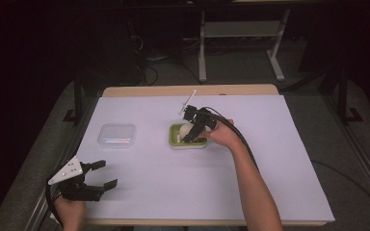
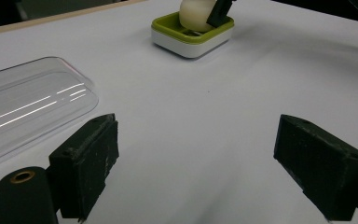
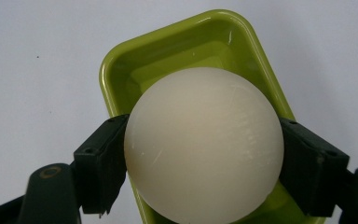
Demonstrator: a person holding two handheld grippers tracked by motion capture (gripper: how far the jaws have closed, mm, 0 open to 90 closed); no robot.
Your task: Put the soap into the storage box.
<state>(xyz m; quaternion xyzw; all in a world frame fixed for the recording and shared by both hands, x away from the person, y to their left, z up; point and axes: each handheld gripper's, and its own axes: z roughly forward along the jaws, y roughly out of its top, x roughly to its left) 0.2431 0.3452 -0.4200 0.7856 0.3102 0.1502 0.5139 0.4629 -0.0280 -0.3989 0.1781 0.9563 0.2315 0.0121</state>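
A cream-white ball (image 3: pixel 203 144) sits between the two black jaws of my right gripper (image 1: pixel 191 134), which is shut on it right over a small green tray (image 3: pixel 177 51) with a white base. In the high view the ball (image 1: pixel 186 129) and green tray (image 1: pixel 173 134) are at the middle of the table. In the left gripper view the ball (image 2: pixel 196 14) rests in the green tray (image 2: pixel 172 25) far ahead. My left gripper (image 1: pixel 101 175) hovers open near the front left edge with nothing between its fingers (image 2: pixel 86 158).
A clear plastic lid (image 1: pixel 117 135) lies left of the tray, also seen as the clear lid (image 2: pixel 23 107) in the left gripper view. White paper (image 1: pixel 270 159) covers the wooden table. A white stick-like item (image 1: pixel 188 102) lies behind the tray.
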